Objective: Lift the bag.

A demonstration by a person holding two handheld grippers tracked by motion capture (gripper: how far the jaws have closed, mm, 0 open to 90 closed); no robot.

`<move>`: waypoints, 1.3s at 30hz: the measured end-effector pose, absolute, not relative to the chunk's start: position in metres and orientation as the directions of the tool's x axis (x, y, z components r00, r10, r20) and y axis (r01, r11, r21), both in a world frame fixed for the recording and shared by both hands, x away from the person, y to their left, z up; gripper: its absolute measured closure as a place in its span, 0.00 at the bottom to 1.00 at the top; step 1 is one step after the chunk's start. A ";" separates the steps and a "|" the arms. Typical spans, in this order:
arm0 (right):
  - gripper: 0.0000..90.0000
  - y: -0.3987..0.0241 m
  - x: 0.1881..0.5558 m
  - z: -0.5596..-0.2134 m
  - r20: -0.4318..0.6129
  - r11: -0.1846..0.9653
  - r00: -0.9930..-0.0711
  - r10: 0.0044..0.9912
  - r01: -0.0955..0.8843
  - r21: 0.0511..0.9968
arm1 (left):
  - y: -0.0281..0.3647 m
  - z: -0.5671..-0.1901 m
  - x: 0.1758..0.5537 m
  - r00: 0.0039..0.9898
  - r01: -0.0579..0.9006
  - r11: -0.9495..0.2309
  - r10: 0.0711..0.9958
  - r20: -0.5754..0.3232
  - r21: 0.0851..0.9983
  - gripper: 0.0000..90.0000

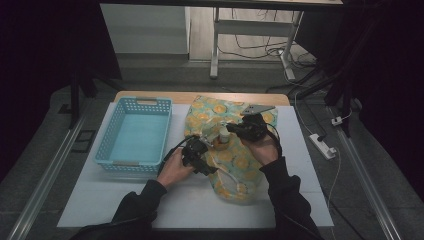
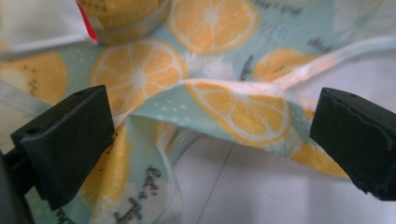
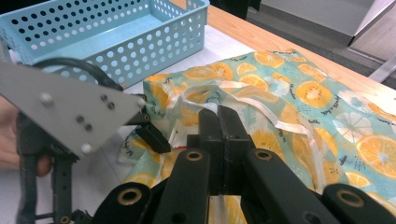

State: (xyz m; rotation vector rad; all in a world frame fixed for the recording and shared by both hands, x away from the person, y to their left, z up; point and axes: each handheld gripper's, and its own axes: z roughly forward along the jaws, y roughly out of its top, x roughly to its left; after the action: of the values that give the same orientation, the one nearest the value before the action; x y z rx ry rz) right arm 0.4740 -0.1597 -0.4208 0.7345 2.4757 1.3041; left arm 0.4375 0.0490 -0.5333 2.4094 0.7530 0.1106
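Note:
A cloth bag [image 1: 235, 162] printed with orange slices lies on the white table top. A small jar [image 1: 224, 136] with a pale lid stands on it between the two grippers. My left gripper [image 1: 206, 150] is open over the bag's left edge. In the left gripper view its jaws [image 2: 210, 135] stand wide on either side of a raised fold of the bag [image 2: 233, 107], with the jar [image 2: 123, 18] just beyond. My right gripper [image 3: 219, 116] has its jaws pressed together at the bag's white strap [image 3: 261, 108]. The left gripper's grey plate [image 3: 70, 116] is close by.
A light blue perforated basket [image 1: 106, 142] stands left of the bag, with nothing in it, and its wall [image 3: 116, 46] is near the left gripper. A power strip [image 1: 322, 145] and cables lie on the floor at the right.

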 end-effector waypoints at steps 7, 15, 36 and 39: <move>1.00 -0.160 0.474 -0.421 0.015 0.472 -0.842 0.540 0.317 0.822 | 0.044 -0.535 0.432 0.835 0.473 -0.674 0.548 -0.045 0.568 0.00; 1.00 -0.159 0.474 -0.421 0.015 0.474 -0.842 0.540 0.319 0.821 | 0.046 -0.524 0.429 0.858 0.444 -0.697 0.513 -0.042 0.563 0.49; 1.00 -0.161 0.474 -0.419 0.017 0.466 -0.841 0.542 0.317 0.826 | 0.047 -0.513 0.431 0.820 0.536 -0.634 0.548 -0.164 0.558 0.99; 1.00 -0.162 0.474 -0.419 0.016 0.466 -0.840 0.543 0.317 0.826 | 0.051 -0.508 0.431 0.807 0.554 -0.603 0.559 -0.192 0.575 0.99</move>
State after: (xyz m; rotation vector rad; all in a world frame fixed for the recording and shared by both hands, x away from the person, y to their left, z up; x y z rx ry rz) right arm 0.4738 -0.1620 -0.4185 0.7393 2.4674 1.3108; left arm 0.4306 0.0512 -0.5077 2.3533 0.8165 0.0102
